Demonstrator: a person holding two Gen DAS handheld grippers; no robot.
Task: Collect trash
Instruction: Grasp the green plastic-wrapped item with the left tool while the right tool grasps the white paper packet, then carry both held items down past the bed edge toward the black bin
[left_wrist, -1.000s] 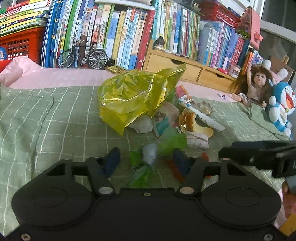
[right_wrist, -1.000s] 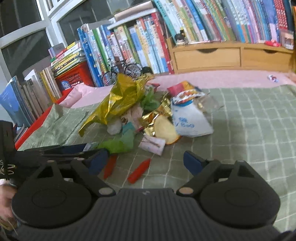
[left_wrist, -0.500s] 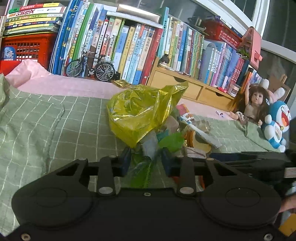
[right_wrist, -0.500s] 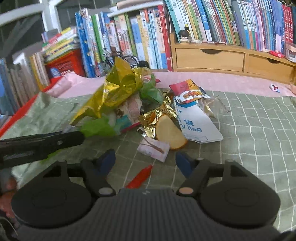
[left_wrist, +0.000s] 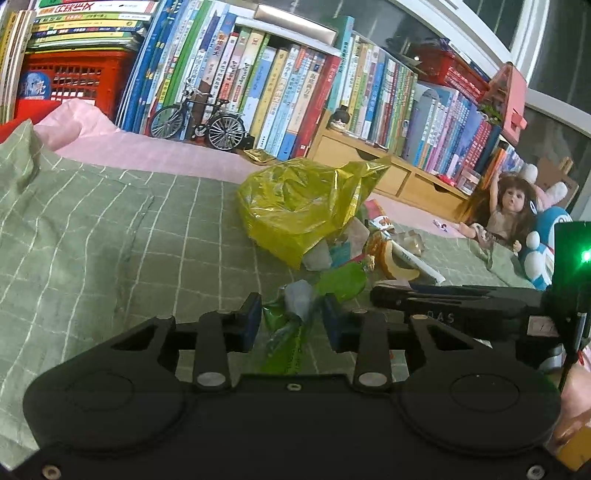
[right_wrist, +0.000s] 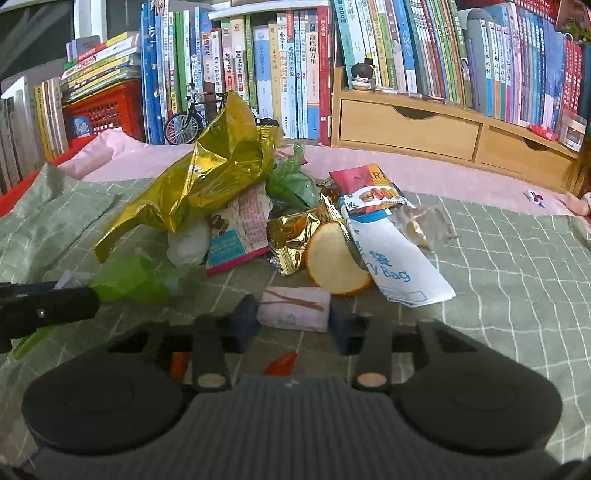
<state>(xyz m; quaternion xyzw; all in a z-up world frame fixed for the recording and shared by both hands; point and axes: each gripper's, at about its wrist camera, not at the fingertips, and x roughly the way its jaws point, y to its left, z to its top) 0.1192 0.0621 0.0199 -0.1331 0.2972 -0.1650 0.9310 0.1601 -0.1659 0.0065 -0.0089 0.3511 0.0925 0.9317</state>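
With the left gripper (left_wrist: 291, 319) narrowed on the green wrapper (left_wrist: 295, 314) and the right gripper (right_wrist: 293, 319), jaws just closing, pinching the pink packet (right_wrist: 293, 308), either light piece may slip free on lifting.

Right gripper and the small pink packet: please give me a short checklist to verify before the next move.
1. Pink packet sits between the right gripper pads: ok.
2. Pads really pressing it, after the jaws were just closing: cannot tell.
3. Red scrap outside the grip: ok.
4. Left gripper keeps the green wrapper: ok.
5. Left gripper's finger clear of the packet: ok.
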